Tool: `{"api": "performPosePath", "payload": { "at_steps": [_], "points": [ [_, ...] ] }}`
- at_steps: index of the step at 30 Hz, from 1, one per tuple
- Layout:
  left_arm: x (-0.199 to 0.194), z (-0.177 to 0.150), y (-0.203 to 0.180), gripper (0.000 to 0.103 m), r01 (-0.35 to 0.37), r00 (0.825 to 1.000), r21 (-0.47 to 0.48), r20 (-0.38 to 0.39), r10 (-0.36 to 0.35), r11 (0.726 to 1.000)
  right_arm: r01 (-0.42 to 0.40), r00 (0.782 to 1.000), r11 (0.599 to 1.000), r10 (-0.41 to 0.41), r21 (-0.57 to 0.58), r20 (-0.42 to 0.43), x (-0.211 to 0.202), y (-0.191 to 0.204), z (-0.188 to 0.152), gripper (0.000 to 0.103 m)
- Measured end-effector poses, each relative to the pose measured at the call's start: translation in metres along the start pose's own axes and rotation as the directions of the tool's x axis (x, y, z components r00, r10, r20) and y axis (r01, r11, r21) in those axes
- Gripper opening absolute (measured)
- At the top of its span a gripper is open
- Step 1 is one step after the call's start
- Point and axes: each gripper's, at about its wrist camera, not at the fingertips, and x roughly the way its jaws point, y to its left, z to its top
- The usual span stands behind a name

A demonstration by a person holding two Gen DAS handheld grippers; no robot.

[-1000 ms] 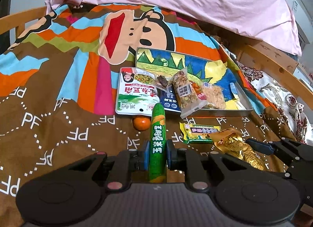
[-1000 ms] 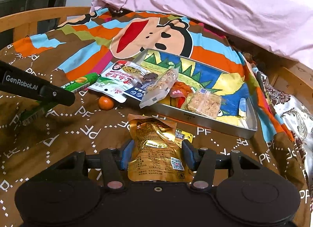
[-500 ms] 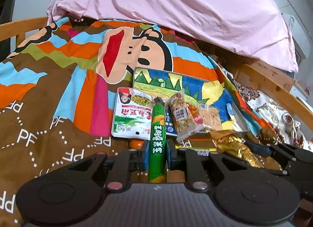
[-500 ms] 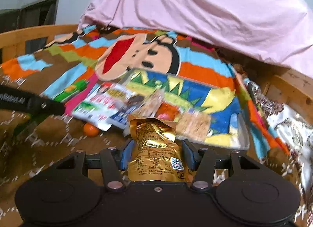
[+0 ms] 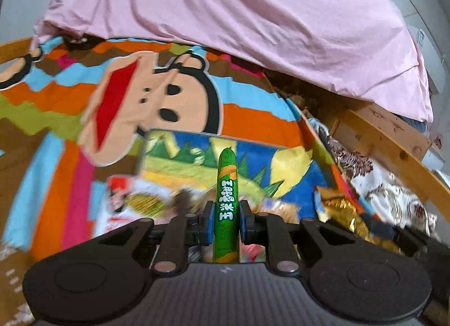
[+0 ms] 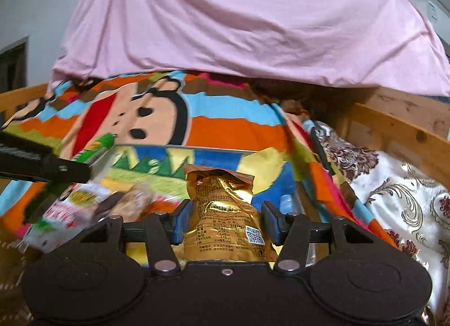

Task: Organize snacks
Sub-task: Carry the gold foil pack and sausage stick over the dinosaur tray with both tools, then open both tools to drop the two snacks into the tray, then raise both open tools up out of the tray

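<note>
My left gripper (image 5: 226,220) is clamped on the green corn sausage (image 5: 226,202), which points forward over the metal tray (image 5: 180,136) with its painted landscape floor. My right gripper (image 6: 227,220) is closed on the gold snack pouch (image 6: 225,213), held upright above that tray's near edge. Blurred packets lie at the tray's left end, among them a white-and-green bag (image 6: 63,210). Everything sits on the monkey-print blanket (image 5: 146,95) on the bed.

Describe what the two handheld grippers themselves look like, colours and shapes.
Both the left gripper and the right gripper are matte black plastic, each with two round discs at the base, angled linkage bars with silver rivets, and blue pads on the fingers. No cables, hands or sleeves show.
</note>
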Motion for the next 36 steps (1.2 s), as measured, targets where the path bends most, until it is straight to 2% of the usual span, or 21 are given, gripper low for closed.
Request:
{"api": "performPosePath", "payload": {
  "at_steps": [6,12,20,23,25,26,27,29,34,36],
  "points": [
    [0.072,0.016,-0.028,0.019,0.058,0.996,-0.014,-0.066,-0.059,0.998,0.0,1.0,0.99,0.0,0.144,0.005,0.035,-0.03,-0.003,0.055],
    [0.126,0.024,-0.039,0.018,0.01,0.99,0.02,-0.137,-0.007,1.0,0.002,1.0,0.969,0.0,0.246,-0.007,0.067,-0.051,-0.009,0.056],
    [0.156,0.025,-0.045,0.019,-0.039,0.984,0.045,-0.174,0.047,0.998,0.029,0.995,0.953,0.002,0.303,-0.099,0.094,-0.051,-0.031,0.057],
    [0.162,0.021,-0.046,0.019,-0.038,0.981,0.036,-0.191,0.044,0.999,0.02,0.994,0.95,0.016,0.31,-0.113,0.098,-0.048,-0.037,0.061],
    [0.164,0.02,-0.047,0.021,-0.03,0.979,0.037,-0.202,0.037,0.999,0.013,0.994,0.951,0.022,0.309,-0.11,0.098,-0.046,-0.037,0.069],
    [0.163,0.021,-0.047,0.026,-0.03,0.98,0.043,-0.195,0.038,0.999,0.008,0.994,0.95,0.026,0.311,-0.106,0.098,-0.046,-0.036,0.071],
    [0.16,0.022,-0.047,0.037,-0.023,0.982,0.047,-0.186,0.031,0.999,0.005,0.995,0.949,0.028,0.314,-0.099,0.096,-0.046,-0.036,0.076],
    [0.153,0.025,-0.046,0.052,-0.016,0.986,0.041,-0.167,0.023,0.999,0.0,0.996,0.946,0.03,0.324,-0.087,0.093,-0.047,-0.032,0.08],
    [0.13,0.037,-0.042,0.054,-0.013,0.992,-0.002,-0.123,0.013,1.0,-0.012,0.999,0.944,0.026,0.328,-0.039,0.074,-0.049,-0.017,0.086],
    [0.115,0.042,-0.042,0.062,-0.009,0.996,-0.003,-0.09,0.009,1.0,-0.02,1.0,0.946,0.026,0.323,-0.015,0.064,-0.049,-0.008,0.089]
  ]
}}
